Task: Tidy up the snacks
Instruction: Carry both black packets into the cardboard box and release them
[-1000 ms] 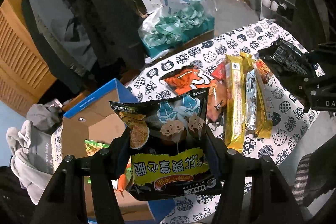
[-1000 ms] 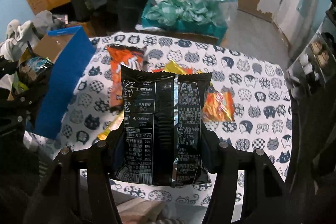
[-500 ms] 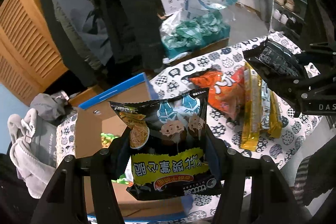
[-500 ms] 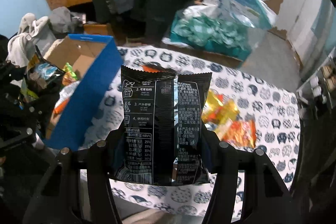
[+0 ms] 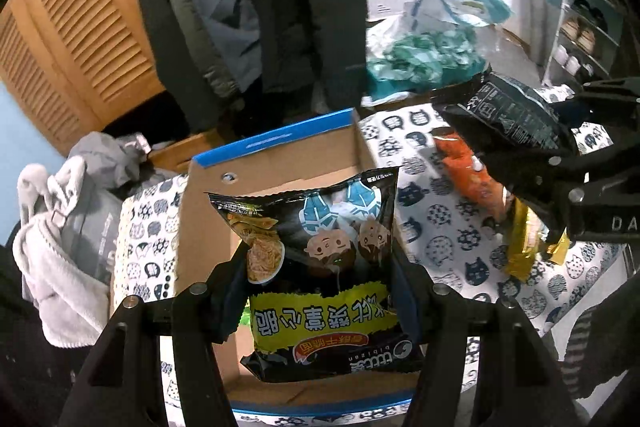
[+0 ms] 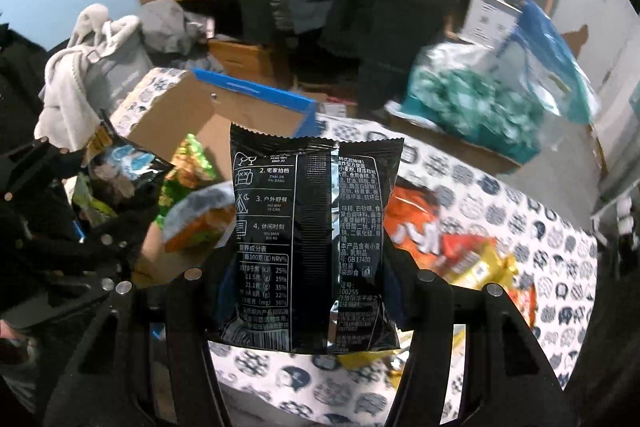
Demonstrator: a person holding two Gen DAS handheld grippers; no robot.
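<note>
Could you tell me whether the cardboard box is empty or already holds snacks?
Not empty. The right wrist view shows green packets and another packet lying inside the open box.

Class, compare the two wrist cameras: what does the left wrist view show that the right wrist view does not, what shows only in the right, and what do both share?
Only the left wrist view shows the printed front of the cartoon noodle packet, clamped in the left gripper.

Only the right wrist view shows the green snack packet lying inside the box, and the nutrition table on the black packet clamped in the right gripper.

Both show the blue-edged cardboard box, the cat-print tablecloth, the orange packet and the gold packet.
</note>
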